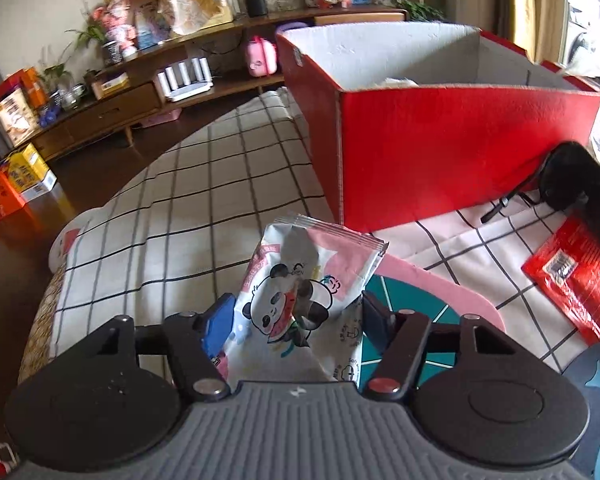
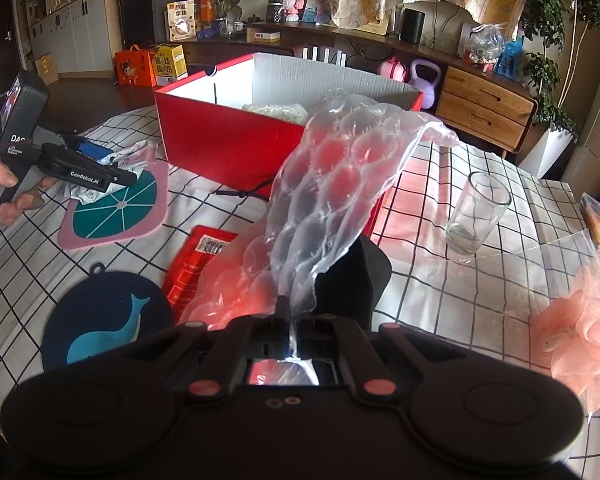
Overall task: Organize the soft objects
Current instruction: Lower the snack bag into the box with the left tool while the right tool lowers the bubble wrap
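My left gripper [image 1: 296,316] has a soft panda-print pack [image 1: 300,292] between its fingers; the blue pad and the black pad press its sides and the pack creases in the middle. It sits over a teal and pink mat [image 1: 416,300]. The right wrist view shows that left gripper [image 2: 112,176], held by a hand, over the crumpled pack [image 2: 134,156]. My right gripper [image 2: 290,312] is shut on the lower edge of a clear bubble-wrap sheet [image 2: 332,184], which stands up in front of the open red box [image 2: 220,136]. The red box [image 1: 460,152] has something white inside.
On the checked tablecloth lie a red packet [image 2: 196,264], a dark whale mat [image 2: 104,340], a black item [image 2: 356,280], a drinking glass [image 2: 476,216], a clear bag [image 2: 560,248] and a pink mesh puff [image 2: 580,336]. The table edge [image 1: 60,264] falls away at left.
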The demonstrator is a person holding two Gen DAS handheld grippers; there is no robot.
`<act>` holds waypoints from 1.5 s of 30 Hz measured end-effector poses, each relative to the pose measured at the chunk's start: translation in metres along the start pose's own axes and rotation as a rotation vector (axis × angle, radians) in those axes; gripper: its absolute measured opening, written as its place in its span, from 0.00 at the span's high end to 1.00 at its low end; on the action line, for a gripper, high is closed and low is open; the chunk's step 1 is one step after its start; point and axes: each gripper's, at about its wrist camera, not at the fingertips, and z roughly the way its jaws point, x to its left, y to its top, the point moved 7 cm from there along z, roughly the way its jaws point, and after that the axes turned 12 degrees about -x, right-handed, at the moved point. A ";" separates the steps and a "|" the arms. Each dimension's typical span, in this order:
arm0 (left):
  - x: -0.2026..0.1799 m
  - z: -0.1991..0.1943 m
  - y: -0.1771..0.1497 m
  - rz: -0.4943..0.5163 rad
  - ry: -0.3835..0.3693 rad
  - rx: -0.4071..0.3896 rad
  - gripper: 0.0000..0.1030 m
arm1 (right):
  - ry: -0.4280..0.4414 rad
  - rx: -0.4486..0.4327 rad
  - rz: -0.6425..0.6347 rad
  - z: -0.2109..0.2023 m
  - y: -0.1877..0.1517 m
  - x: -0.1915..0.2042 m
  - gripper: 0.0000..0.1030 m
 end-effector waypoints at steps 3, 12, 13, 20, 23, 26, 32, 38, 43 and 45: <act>0.004 -0.010 0.002 -0.030 0.018 -0.006 0.37 | -0.005 -0.011 0.005 -0.006 0.003 0.001 0.98; -0.002 -0.068 0.037 -0.089 0.050 -0.035 0.37 | 0.014 -0.073 0.017 -0.029 0.033 0.007 0.98; -0.005 -0.074 0.043 -0.086 0.049 -0.042 0.37 | 0.014 -0.082 0.019 -0.031 0.039 0.007 0.98; -0.023 -0.105 0.091 -0.125 0.012 -0.094 0.37 | 0.025 -0.154 0.015 -0.044 0.083 0.007 0.98; -0.031 -0.113 0.113 -0.128 -0.007 -0.121 0.37 | 0.025 -0.179 0.009 -0.046 0.103 0.005 0.98; -0.039 -0.115 0.136 -0.117 -0.010 -0.139 0.36 | 0.023 -0.194 0.015 -0.042 0.121 0.002 0.98; -0.055 -0.105 0.171 -0.084 -0.009 -0.168 0.36 | 0.021 -0.207 0.039 -0.022 0.154 -0.012 0.98; -0.062 -0.076 0.193 -0.084 -0.002 -0.161 0.36 | 0.003 -0.205 0.008 0.013 0.178 -0.021 0.98; -0.062 -0.049 0.202 -0.107 -0.008 -0.146 0.36 | 0.002 -0.200 0.013 0.049 0.191 -0.027 0.98; -0.063 -0.036 0.205 -0.108 -0.004 -0.139 0.36 | 0.005 -0.202 0.022 0.064 0.195 -0.031 0.98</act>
